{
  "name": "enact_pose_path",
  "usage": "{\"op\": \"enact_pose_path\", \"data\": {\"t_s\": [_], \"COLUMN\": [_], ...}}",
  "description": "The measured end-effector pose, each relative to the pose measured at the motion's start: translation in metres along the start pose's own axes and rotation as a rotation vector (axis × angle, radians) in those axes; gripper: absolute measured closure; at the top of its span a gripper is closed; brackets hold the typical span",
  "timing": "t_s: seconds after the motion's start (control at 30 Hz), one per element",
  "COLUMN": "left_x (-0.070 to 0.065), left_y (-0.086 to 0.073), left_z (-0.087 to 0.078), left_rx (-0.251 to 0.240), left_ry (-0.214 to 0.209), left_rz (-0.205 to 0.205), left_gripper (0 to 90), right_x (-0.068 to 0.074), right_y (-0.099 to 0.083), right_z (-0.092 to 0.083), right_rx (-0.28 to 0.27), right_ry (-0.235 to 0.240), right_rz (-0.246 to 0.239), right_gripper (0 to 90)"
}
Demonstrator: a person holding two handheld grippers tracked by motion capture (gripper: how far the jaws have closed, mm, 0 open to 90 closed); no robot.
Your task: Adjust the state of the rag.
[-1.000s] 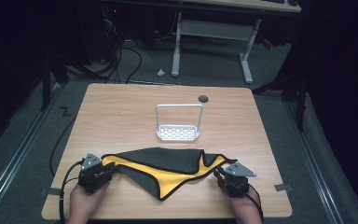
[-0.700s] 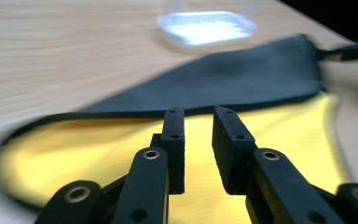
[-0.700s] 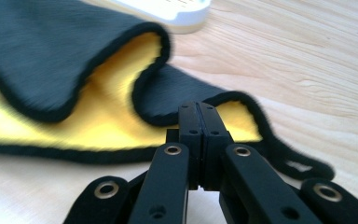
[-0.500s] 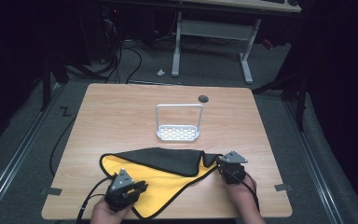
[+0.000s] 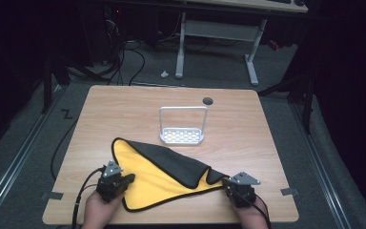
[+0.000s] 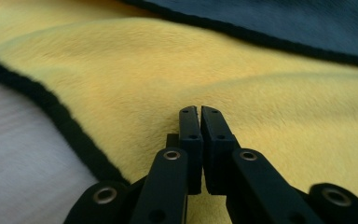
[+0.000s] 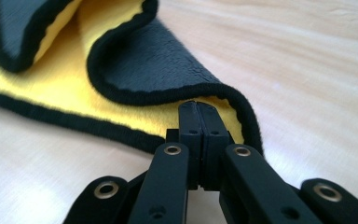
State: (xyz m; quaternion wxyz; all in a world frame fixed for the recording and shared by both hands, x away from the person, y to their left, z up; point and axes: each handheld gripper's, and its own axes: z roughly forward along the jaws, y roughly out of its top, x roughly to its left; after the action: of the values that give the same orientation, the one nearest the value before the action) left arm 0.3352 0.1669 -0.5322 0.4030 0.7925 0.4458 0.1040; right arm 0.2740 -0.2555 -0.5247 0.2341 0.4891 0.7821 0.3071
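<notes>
The yellow and black cloth [image 5: 167, 179] lies half folded at the near edge of the table [image 5: 248, 129]; the left gripper [image 5: 124, 180] has slid inward and just squeezed its jaws together over the yellow; the right gripper [image 5: 228, 183] stays pressed together at the cloth's corner; another fold looks ready.

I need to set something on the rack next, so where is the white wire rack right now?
In the high view, the white wire rack stands upright near the table's middle, just beyond the yellow and black cloth's far edge, with the small dark round spot behind it to the right.
</notes>
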Motion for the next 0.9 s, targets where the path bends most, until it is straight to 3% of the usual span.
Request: {"op": "enact_pose_path", "data": {"t_s": [0.13, 0.23, 0.33, 0.43, 0.57, 0.67, 0.73, 0.83, 0.9], "left_x": [0.001, -0.010, -0.027, -0.036, -0.031, -0.025, -0.019, -0.010, -0.010], "left_y": [0.002, 0.000, -0.003, -0.005, -0.011, -0.017, -0.022, -0.027, -0.026], "left_z": [0.000, -0.007, -0.007, -0.001, -0.006, -0.016, -0.024, -0.031, -0.030], "left_rx": [0.002, -0.008, -0.001, 0.031, 0.018, 0.037, 0.034, 0.028, 0.028], "left_ry": [0.023, -0.007, -0.037, -0.025, -0.045, -0.059, -0.054, -0.067, -0.040], "left_rz": [-0.001, -0.006, 0.040, 0.083, 0.050, 0.033, 0.019, -0.034, -0.016], "left_gripper": [86.0, 80.0, 77.0, 74.5, 76.4, 77.2, 78.6, 79.4, 79.3], "right_x": [0.012, 0.013, 0.010, 0.006, 0.006, 0.012, 0.019, 0.028, 0.031], "right_y": [-0.001, 0.005, 0.015, 0.026, 0.021, 0.009, 0.001, -0.001, 0.006], "right_z": [-0.008, -0.012, -0.011, 0.002, 0.018, 0.007, -0.002, -0.010, -0.014], "right_rx": [-0.010, -0.063, -0.108, -0.088, -0.017, -0.018, -0.014, -0.019, -0.058], "right_ry": [-0.012, -0.011, -0.031, -0.047, -0.040, -0.003, 0.010, 0.019, 0.016], "right_rz": [-0.029, -0.022, -0.019, -0.027, -0.037, -0.011, -0.033, -0.048, -0.052], "right_gripper": [88.4, 86.4, 85.8, 85.6, 86.6, 86.6, 86.5, 85.1, 84.8]}}
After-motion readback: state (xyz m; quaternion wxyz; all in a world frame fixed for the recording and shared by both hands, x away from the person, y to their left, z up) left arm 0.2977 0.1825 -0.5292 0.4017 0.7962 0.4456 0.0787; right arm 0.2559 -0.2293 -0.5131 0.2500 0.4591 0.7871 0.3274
